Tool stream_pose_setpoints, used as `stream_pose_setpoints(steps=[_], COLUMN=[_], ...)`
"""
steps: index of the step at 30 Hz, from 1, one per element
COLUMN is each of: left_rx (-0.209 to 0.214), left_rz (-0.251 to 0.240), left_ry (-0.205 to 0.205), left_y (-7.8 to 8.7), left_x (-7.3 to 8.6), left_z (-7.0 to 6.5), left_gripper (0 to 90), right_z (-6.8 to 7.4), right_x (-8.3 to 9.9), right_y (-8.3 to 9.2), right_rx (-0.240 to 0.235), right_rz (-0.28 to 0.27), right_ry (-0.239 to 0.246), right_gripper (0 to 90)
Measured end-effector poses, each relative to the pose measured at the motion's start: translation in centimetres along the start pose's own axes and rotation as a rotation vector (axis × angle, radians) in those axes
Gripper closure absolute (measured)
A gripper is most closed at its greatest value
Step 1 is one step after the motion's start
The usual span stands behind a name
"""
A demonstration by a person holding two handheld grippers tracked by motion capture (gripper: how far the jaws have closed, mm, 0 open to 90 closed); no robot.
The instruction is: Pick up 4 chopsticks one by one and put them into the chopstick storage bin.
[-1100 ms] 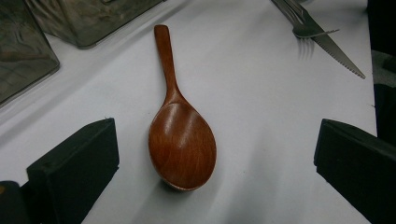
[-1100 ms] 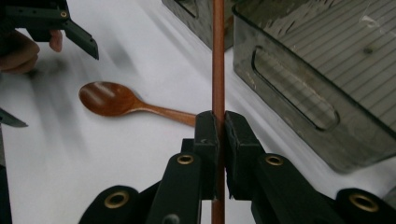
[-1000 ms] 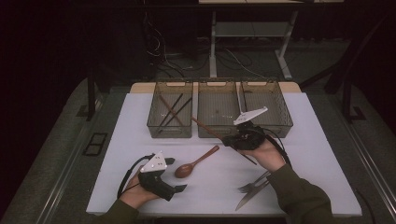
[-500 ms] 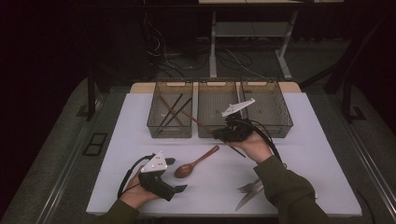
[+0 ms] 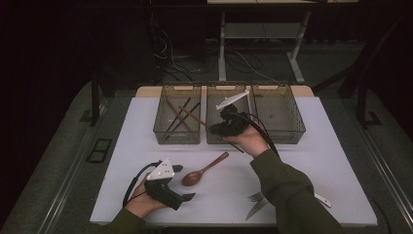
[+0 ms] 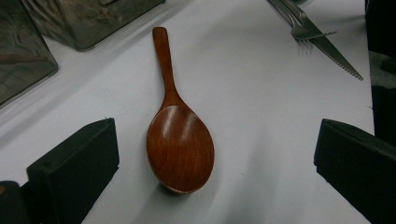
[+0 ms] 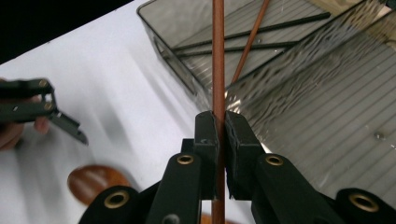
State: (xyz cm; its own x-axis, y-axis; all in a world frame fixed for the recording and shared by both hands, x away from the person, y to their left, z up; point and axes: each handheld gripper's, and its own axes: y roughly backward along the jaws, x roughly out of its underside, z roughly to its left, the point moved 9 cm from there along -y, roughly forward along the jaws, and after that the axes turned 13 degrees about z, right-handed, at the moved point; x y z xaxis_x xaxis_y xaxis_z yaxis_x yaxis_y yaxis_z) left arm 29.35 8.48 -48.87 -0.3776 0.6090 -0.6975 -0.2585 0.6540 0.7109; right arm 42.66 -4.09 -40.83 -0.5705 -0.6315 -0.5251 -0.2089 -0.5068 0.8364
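My right gripper [image 5: 218,127] is shut on a brown chopstick [image 5: 192,114] and holds it above the front of the middle bin [image 5: 217,88]. The stick's far end reaches over the left bin [image 5: 178,139]. In the right gripper view the pads [image 7: 206,128] pinch the chopstick [image 7: 218,56], which points at that bin, where another brown stick [image 7: 252,32] and black ones lie. My left gripper [image 5: 183,182] rests open on the table. A wooden spoon [image 6: 180,144] lies bowl-first between its jaws, untouched.
Three grey see-through bins stand in a row at the back; the right bin [image 5: 292,136] looks bare. A fork [image 6: 303,30] and a knife [image 6: 336,56] lie at the front right of the white table [image 5: 331,146], partly under the right sleeve.
My right hand has carried the chopstick leftward and a little up, from in front of the right bin to the middle bin. The left gripper has stayed put.
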Motion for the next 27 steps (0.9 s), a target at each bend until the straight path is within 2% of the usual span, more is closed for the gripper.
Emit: stream_pose_setpoints(steps=[14,25,27], left_rx=[0.001,0.010,0.006], left_rz=[-0.007,-0.014,-0.012], left_ry=[-0.004,-0.005,-0.016], left_y=[0.2,0.3,0.3], left_x=[0.0,-0.2,-0.2], left_z=[0.1,-0.1,0.0], left_gripper=[0.0,0.0,0.0], right_z=[-0.8,-1.9,-2.1], right_x=[-4.9,-7.7,-8.2], right_y=[-2.3,-5.4,-5.9], right_rx=[0.050,0.073,0.081], right_rz=[0.047,0.074,0.082], right_ry=[-0.042,-0.123,-0.130], right_gripper=[83.7,83.7,83.7])
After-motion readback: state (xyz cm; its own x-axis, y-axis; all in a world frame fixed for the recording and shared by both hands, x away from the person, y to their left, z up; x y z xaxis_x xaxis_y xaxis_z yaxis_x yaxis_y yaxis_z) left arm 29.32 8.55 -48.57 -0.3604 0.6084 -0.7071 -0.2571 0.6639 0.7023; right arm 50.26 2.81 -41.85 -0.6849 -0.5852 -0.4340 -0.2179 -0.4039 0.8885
